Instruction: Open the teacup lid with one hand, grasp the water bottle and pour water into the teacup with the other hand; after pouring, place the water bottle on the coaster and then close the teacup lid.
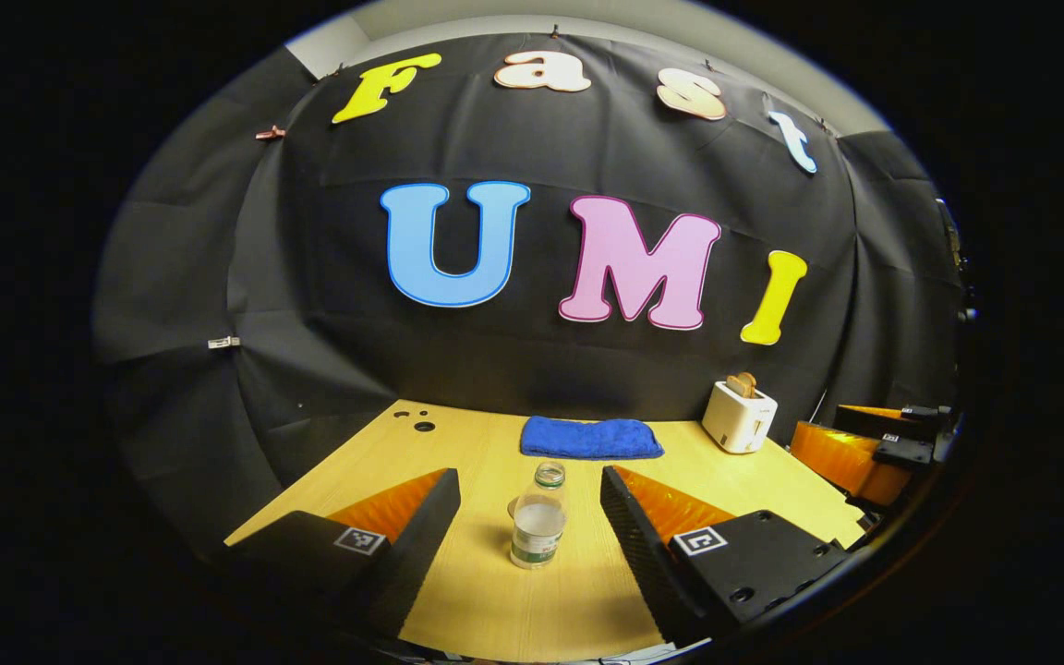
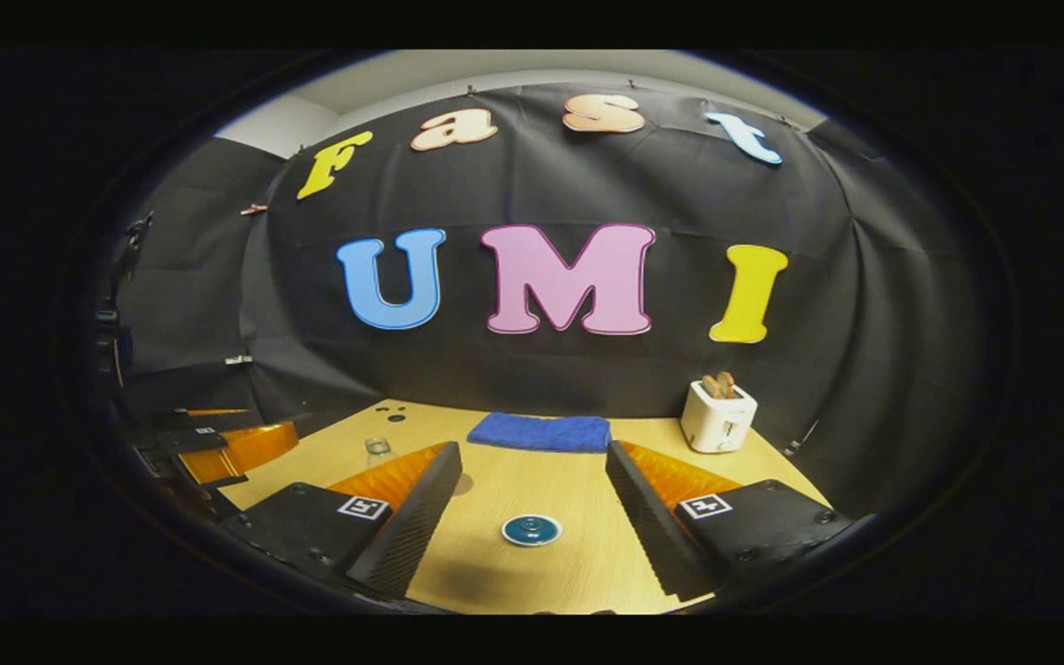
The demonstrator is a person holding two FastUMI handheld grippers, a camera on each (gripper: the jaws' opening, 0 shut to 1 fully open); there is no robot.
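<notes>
1. The water bottle [image 1: 538, 517] stands upright on the tabletop [image 1: 495, 591], uncapped, clear, about half full of water. A label band wraps its lower part; the print is too small to read.
2. In the left gripper view the left tongs [image 1: 530, 545] are spread wide apart, with the bottle standing between the fingers and a little ahead, touching neither.
3. In the right gripper view the right tongs [image 2: 532, 540] are also apart, gripping nothing. A round dark-blue disc [image 2: 532, 530], whether teacup lid or coaster I cannot tell, lies flat on the tabletop between the fingers.
4. Each finger carries a small square black-and-white marker, not readable text.
5. At the back lie a folded blue towel [image 1: 591, 438] and a white toaster [image 1: 739, 417] with toast in its slots.
6. The bottle's neck [image 2: 378, 450] shows left of the right tongs.
</notes>
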